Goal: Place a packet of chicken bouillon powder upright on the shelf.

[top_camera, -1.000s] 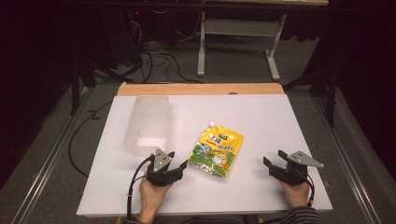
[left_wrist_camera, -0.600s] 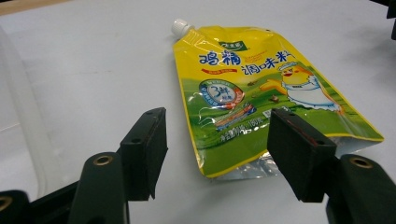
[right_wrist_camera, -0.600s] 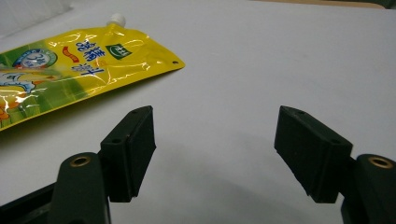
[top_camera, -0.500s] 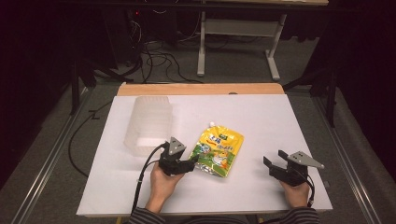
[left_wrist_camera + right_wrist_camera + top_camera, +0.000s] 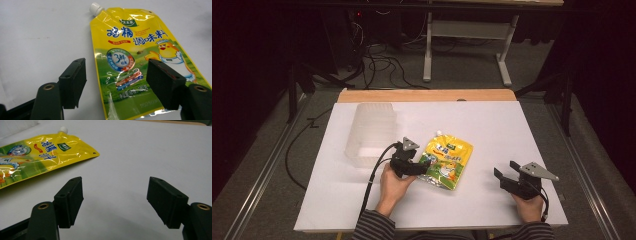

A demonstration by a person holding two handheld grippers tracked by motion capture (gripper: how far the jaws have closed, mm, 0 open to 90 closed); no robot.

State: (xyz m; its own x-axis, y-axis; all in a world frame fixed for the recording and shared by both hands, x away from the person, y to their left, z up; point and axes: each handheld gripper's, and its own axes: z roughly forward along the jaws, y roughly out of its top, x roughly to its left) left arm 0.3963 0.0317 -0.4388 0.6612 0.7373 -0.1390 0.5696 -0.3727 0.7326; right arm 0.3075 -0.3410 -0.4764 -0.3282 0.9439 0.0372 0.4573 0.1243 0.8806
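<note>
Left gripper [image 5: 421,166], held low over the white table [image 5: 512,130], has jaws spread wide astride the lower left edge of the yellow spout pouch [image 5: 448,162], gripping nothing; right gripper [image 5: 507,176] rests well apart, likewise wide and empty (pouch lies flat mid-table, white cap [image 5: 96,7] pointing away, glossy, chicken graphic)

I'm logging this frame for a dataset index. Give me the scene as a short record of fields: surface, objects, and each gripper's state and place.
surface: white table top
pouch: yellow spouted pouch, lying flat near the middle, white cap pointing away from the person
container: clear plastic container, left of the pouch
left gripper: left gripper, jaws open, at the pouch's near left corner, not closed on it
right gripper: right gripper, jaws open over bare table, apart from the pouch
</note>
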